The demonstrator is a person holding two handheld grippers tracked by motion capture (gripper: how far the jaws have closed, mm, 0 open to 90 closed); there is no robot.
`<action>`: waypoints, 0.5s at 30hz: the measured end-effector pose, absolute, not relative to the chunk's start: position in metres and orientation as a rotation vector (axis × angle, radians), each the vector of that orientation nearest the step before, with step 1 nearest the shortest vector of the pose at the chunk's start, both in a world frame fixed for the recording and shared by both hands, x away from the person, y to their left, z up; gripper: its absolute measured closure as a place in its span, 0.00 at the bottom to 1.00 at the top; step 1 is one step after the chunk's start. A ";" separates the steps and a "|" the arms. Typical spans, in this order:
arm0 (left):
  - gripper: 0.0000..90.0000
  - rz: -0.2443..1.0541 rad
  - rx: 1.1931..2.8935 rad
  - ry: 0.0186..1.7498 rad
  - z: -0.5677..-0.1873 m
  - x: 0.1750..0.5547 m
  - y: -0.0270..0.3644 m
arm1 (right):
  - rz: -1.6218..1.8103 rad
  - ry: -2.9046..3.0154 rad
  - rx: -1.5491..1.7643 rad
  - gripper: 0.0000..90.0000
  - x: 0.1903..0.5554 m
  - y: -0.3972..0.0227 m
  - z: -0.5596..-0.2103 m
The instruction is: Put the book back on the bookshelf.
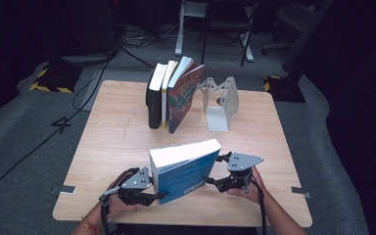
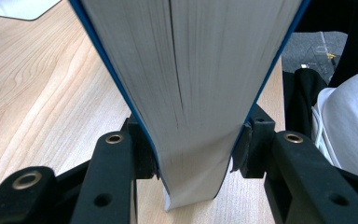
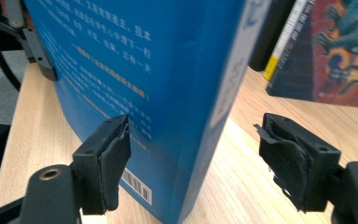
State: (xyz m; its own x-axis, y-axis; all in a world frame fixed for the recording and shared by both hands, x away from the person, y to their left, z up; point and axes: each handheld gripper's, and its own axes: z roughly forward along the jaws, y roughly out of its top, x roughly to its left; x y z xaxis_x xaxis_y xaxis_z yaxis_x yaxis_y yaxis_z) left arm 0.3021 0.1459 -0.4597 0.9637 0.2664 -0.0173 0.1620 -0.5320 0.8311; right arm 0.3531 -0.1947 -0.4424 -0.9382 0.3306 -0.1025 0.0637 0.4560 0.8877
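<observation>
A thick blue book (image 1: 186,169) stands on edge near the front edge of a light wooden desk (image 1: 112,137), a little right of the middle, its page block facing up and left. The high view shows a hand on each side of it. The left gripper (image 1: 149,195) meets the book's near left corner; the right gripper (image 1: 210,180) sits at its right end.

The left gripper view looks straight at the book's page edges (image 2: 191,70). Both jaws press on the blue covers from either side, so this gripper is clamped on the book, its jaws partly apart by the book's thickness.

The right gripper view shows the back cover (image 3: 135,70) with white print and a barcode. The jaws stand wide around the spine end: one pad (image 3: 116,158) seems to touch the cover, the other pad (image 3: 289,154) is well clear, so nothing is gripped.

Toward the far edge, three books (image 1: 169,93) stand in a row, the rightmost leaning. Just to their right is a white metal bookend (image 1: 220,103), apart from them. The right gripper view shows an illustrated cover (image 3: 340,46) beyond the blue book.
</observation>
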 end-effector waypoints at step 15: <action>0.58 0.234 2.171 0.345 -0.461 0.303 0.149 | 1.488 2.493 0.210 0.51 0.347 -0.197 -0.437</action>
